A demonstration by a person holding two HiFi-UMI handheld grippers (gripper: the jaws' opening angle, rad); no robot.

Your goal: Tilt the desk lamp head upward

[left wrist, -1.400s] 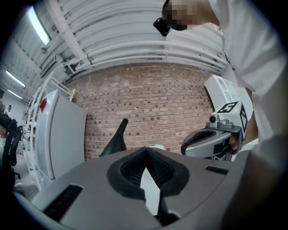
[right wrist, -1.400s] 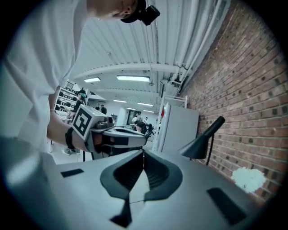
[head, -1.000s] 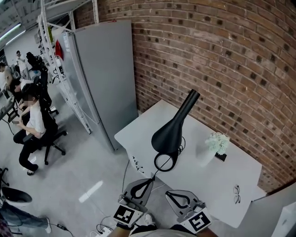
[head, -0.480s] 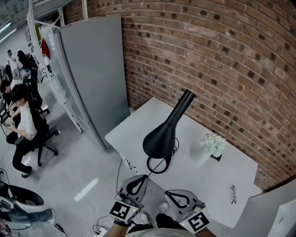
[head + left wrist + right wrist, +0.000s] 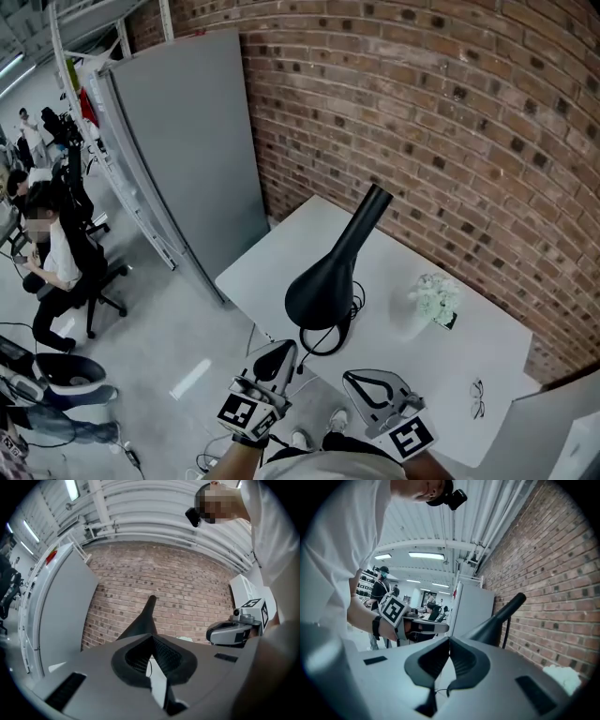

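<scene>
White counter along brick wall carries black desk lamp, head angled down near front edge; left gripper and right gripper hover short of it, both jaws together, empty.

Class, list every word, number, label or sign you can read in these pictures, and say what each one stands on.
No words or numbers can be read in any view.
On the cube of the left gripper: a black-and-white square marker, a pattern, not text.
On the cube of the right gripper: the same kind of marker.
On the cabinet: a red patch, too small to read.
</scene>
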